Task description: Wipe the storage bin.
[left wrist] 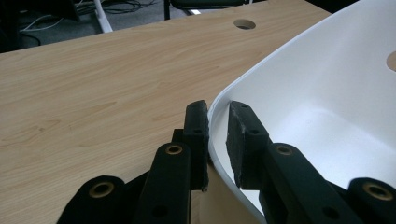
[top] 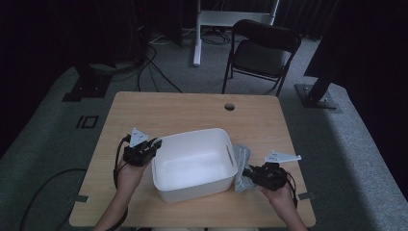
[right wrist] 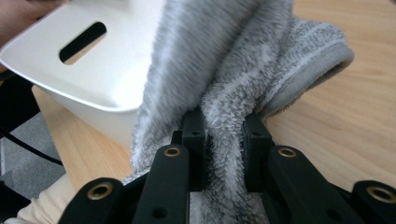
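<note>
A white plastic tub [top: 192, 163] stands in the middle of the wooden table [top: 192, 108]. My left gripper [top: 155, 144] is at the tub's left rim; in the left gripper view the rim [left wrist: 215, 109] runs between the two jaws of the left gripper [left wrist: 217, 122], which is shut on it, one jaw outside and one inside. A grey fluffy towel [top: 240, 166] lies just right of the tub. My right gripper [top: 246, 172] is shut on a fold of the towel [right wrist: 224, 140], which is lifted and drapes against the tub's wall [right wrist: 93, 74].
A black folding chair [top: 262, 50] and a white stand leg [top: 197, 38] are on the floor beyond the table. The table has a round cable hole [top: 229, 106] near its far edge. Cables lie on the floor at the left.
</note>
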